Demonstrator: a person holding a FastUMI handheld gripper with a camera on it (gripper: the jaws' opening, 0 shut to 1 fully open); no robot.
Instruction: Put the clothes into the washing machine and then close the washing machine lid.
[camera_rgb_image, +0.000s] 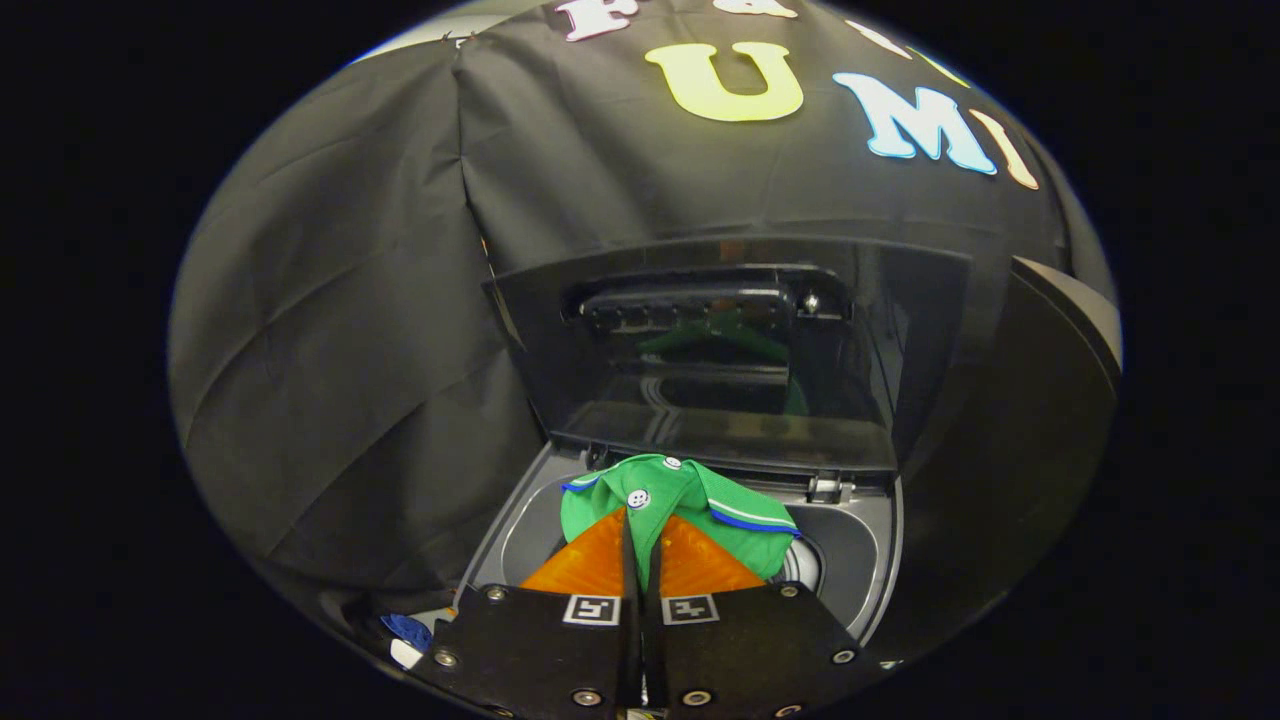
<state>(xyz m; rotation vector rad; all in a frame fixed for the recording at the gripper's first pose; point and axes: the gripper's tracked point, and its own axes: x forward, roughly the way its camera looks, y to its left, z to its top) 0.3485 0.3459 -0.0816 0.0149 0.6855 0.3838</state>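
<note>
Black cloth is hanging as the booth's wall behind everything, creased and draped down to the left of the washer (860, 560).

Through my claw's camera, I am looking forward and down along my two fingers into a top-loading machine. Its dark lid (720, 350) is standing upright at the back, fully raised, and its glossy inner face is mirroring a faint patch of green. Below the lid, the grey rim is ringing the round drum mouth.

My claw (642, 545) is holding its fingers close together, tips nearly meeting, with a fold of a green shirt (690, 500) seemingly pinched between them. I am reading that as clamped on the cloth, since the fabric is bunching right at the tips. The shirt, with a striped collar and white buttons, is hanging over the drum mouth, just ahead of and around my fingertips, its bulk sitting at rim level rather than down inside.

As for progress, I am judging the loading as under way: the shirt is over the opening but not yet released into the drum. Dropping it and shutting the lid are both remaining. A small blue and white object is lying beside the washer's near left corner, too unclear to name.
</note>
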